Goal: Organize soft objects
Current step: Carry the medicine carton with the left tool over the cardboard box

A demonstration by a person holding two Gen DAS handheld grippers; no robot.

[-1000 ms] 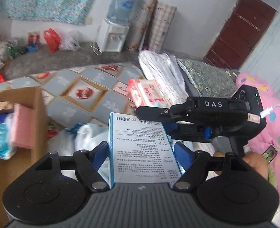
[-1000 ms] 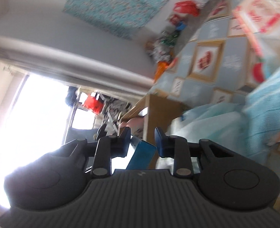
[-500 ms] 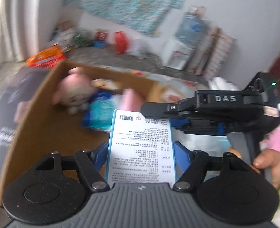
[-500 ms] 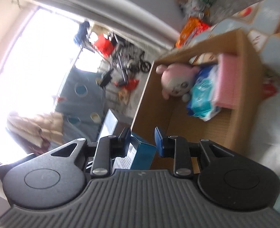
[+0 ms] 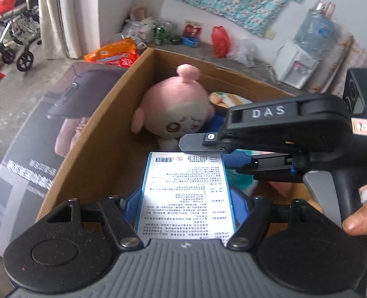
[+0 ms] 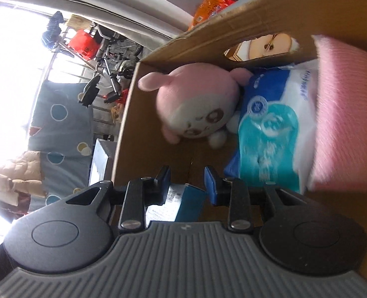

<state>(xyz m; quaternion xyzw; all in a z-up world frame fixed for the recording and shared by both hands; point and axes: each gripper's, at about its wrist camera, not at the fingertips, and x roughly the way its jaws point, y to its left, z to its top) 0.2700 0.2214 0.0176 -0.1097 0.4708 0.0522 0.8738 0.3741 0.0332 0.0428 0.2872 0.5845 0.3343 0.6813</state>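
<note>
A flat white box with blue edges and printed text (image 5: 183, 178) hangs over an open cardboard carton (image 5: 96, 149). My left gripper (image 5: 186, 198) is shut across the box's width. My right gripper (image 5: 208, 152) comes in from the right, held by a hand (image 5: 362, 221). In the right wrist view the right gripper (image 6: 187, 181) has the box's end (image 6: 181, 201) between its pads, which still touch it while the jaws are opening. Inside the carton (image 6: 143, 149) lie a pink plush toy (image 6: 198, 109), a blue tissue pack (image 6: 268, 134) and a pink soft pad (image 6: 345, 114).
A dark printed board (image 5: 34, 154) lies against the carton's left side. An orange packet (image 5: 114, 54), a red bag (image 5: 219, 41) and a water dispenser (image 5: 298, 64) stand along the far wall. A wheelchair (image 5: 14, 32) is at the left by the curtain.
Both grippers carried the box leftward from over the patterned quilt to above the carton and tipped downward. The plush and tissue pack now fill the view. The right jaws have spread slightly.
</note>
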